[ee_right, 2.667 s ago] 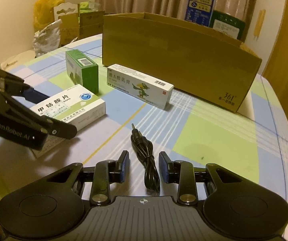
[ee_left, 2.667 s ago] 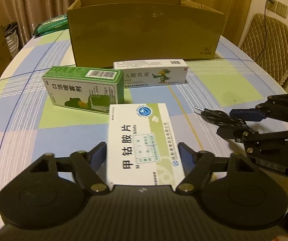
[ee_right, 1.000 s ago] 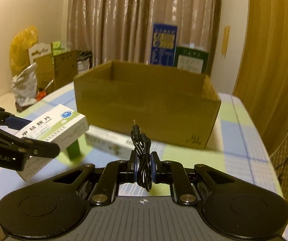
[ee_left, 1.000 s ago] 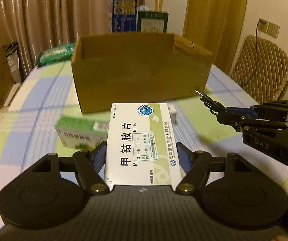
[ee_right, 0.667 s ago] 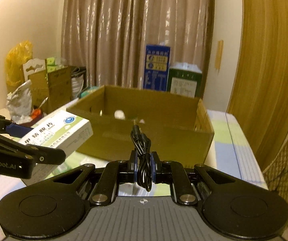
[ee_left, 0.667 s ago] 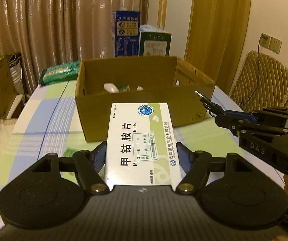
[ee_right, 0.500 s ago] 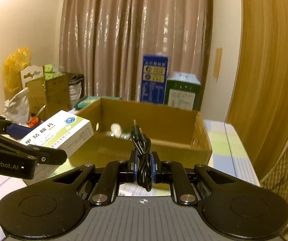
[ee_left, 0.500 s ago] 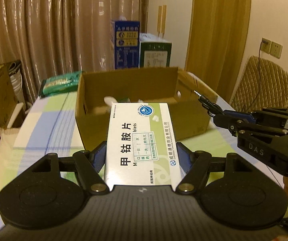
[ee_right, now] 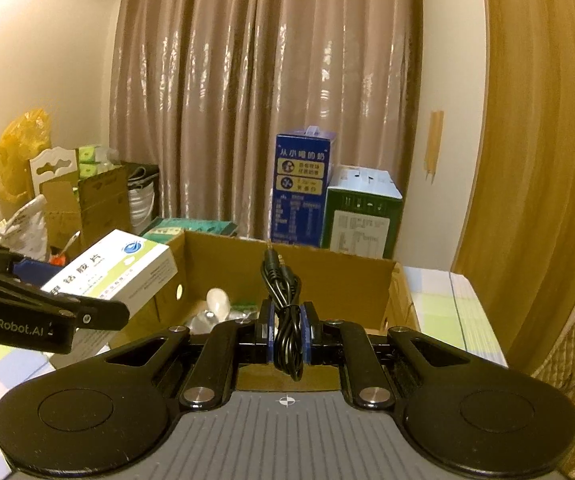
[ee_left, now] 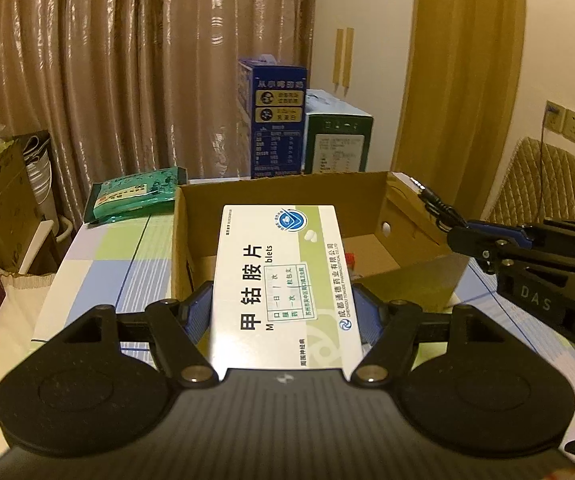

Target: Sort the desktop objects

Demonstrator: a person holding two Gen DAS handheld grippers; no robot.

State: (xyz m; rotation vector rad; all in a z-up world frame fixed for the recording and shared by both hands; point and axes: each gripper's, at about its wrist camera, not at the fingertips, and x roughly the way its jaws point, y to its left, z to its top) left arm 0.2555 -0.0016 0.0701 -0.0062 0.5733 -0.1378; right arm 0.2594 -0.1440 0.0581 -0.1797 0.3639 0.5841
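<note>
**Two claws, two loads, both above the carton**

Two claws are raised over the open carton (ee_left: 283, 196), each pinching its own load. The left claw (ee_left: 281, 312) grips a white-and-green pill box (ee_left: 281, 280) by its long sides, printed face up, the far end reaching out over the carton's near wall. From the right wrist view the same pill box (ee_right: 115, 268) sits at the left, with its far corner over the carton's left wall (ee_right: 175, 280).

The right claw (ee_right: 286, 338) is pressed together on a coiled black cable (ee_right: 283, 304). The coil stands upright between the blue pads, the audio plug pointing up in front of the carton's far wall. In the left wrist view the right claw (ee_left: 475, 236) comes in from the right, the cable's plug (ee_left: 427, 194) jutting past the carton's right rim.

Inside the carton (ee_right: 327, 276) lie a few small things: a pale rounded object (ee_right: 218, 300) and something green beside it, too partly hidden to name.

The carton rests on a surface (ee_left: 99, 264) covered in a blue, green and white check cloth. A green packet (ee_left: 135, 196) lies on the surface behind the carton's left corner. Beyond the carton stand a tall blue box (ee_left: 275, 120) and a green box (ee_left: 337, 140), side by side before the brown curtain (ee_left: 127, 60). A quilted chair (ee_left: 543, 184) is at the right.
</note>
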